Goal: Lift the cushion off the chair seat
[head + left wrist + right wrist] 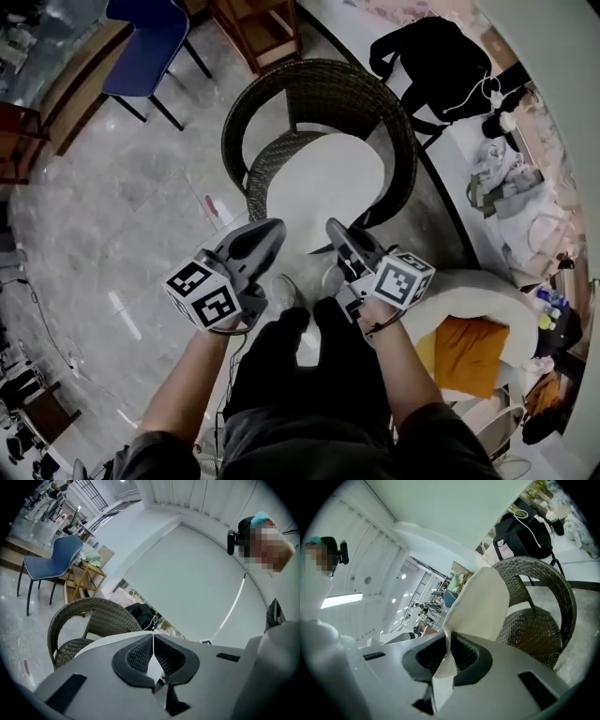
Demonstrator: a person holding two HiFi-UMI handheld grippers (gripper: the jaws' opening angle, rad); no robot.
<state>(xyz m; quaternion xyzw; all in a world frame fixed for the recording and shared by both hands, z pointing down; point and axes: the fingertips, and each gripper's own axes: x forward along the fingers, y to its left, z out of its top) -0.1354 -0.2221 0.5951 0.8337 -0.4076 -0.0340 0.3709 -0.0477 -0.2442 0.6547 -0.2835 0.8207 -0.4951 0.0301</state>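
Jaws of left gripper (275, 226) and right gripper (334, 226) clamped on cushion (323, 183) edge.

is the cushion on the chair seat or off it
Off, at least its near edge: left hand-held gripper and right hand-held gripper hold the cushion up, bare seat beneath. Far edge: cannot tell.

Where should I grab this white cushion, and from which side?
Pinch the thin front edge of the cushion near both corners, coming from the open front of the wicker chair, as the left gripper and right gripper do. The chair's back and arms wall off the other sides, and the cushion looks wide and floppy, so two spread grips likely suit it.
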